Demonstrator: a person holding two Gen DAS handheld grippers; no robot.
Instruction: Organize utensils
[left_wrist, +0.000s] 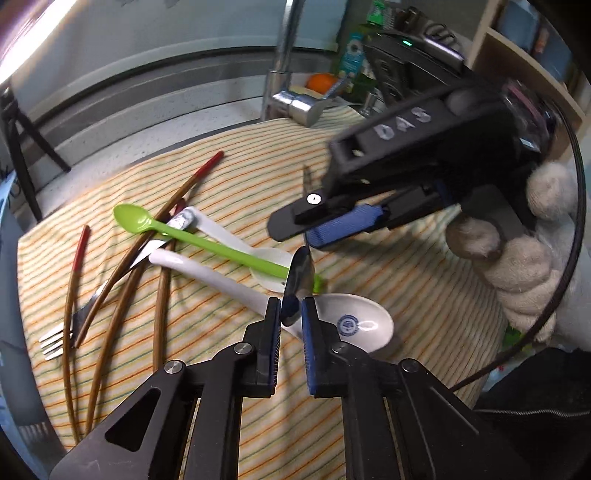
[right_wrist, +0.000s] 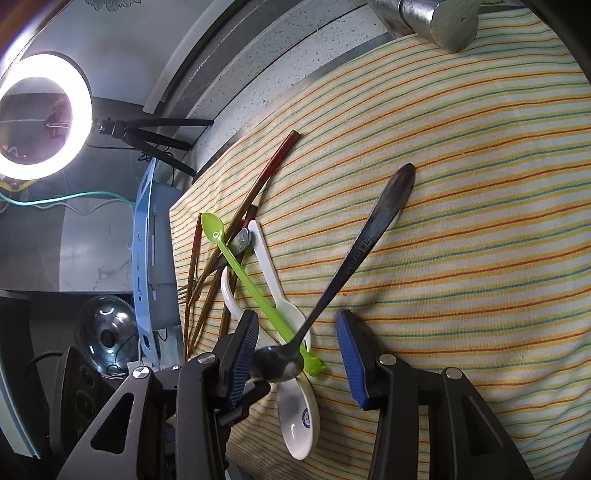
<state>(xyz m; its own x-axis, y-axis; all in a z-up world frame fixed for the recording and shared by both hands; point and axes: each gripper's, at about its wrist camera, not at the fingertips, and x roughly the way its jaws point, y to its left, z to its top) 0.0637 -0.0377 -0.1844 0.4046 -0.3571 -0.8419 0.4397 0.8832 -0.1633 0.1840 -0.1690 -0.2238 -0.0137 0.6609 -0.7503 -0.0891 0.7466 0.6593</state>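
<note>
A dark metal spoon stands on edge with its bowl between the pads of my left gripper, which is shut on it. In the right wrist view the metal spoon runs from its bowl at the bottom up and right over the striped cloth. My right gripper is open, and the spoon's neck passes between its fingers without touching the pads. A gloved hand holds the right gripper just above the spoon. Under the spoon lie a green plastic spoon and a white ceramic spoon.
Left of the grippers lie several red-tipped chopsticks, a fork and a second white spoon, piled and crossing. A chrome faucet stands behind the cloth. A ring light and a glass lid sit beyond the cloth's left edge.
</note>
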